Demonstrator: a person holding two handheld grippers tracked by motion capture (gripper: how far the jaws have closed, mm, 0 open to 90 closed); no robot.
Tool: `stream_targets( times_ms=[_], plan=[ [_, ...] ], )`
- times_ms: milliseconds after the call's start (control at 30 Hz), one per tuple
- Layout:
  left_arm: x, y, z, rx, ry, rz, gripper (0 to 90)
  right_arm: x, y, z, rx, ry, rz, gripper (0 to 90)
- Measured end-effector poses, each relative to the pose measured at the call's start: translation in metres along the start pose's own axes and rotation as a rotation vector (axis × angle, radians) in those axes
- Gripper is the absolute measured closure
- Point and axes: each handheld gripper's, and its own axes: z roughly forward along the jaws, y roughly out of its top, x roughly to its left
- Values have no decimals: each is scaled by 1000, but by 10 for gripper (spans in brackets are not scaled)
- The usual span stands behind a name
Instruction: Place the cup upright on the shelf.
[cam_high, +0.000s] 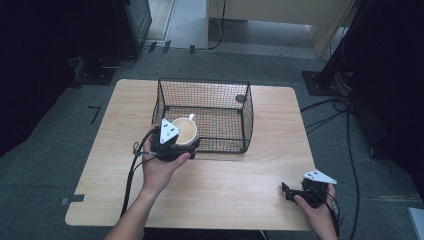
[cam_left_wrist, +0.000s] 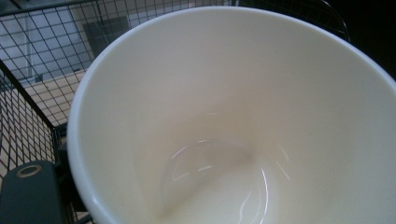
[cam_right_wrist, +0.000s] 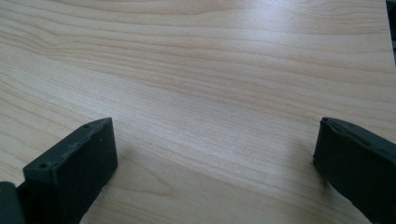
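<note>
The wooden surface (cam_high: 225, 190) carries a black wire basket (cam_high: 235, 100), which sits toward its far middle. A cream mug (cam_high: 186, 131) is at the basket's near-left corner, tilted with its mouth toward the left tongs (cam_high: 176, 145), its handle pointing into the basket. Those tongs, held in the person's left hand (cam_high: 159, 170), are clamped on the mug's near rim; in the left gripper view the mug's pale inside (cam_left_wrist: 243, 121) looms close, with basket mesh (cam_left_wrist: 32, 74) behind. The right tongs (cam_high: 290, 192) rest well to the basket's near right, jaws wide apart over bare wood (cam_right_wrist: 210, 93).
</note>
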Motion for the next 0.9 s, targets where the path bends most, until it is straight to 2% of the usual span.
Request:
stream_targets(
  times_ms=[133, 367, 700, 800, 900],
  plan=[
    [3, 10, 10, 8, 5, 8, 94, 0, 0, 0, -1, 1, -1, 0],
    [14, 26, 36, 15, 20, -10, 94, 0, 0, 0, 0, 3, 0, 0],
    [27, 37, 76, 53, 35, -30, 94, 1, 0, 0, -1, 13, -7, 0],
    [26, 39, 89, 68, 37, -27, 94, 1, 0, 0, -1, 14, -9, 0],
    [27, 44, 98, 78, 33, -7, 94, 1, 0, 0, -1, 15, -9, 0]
  ],
)
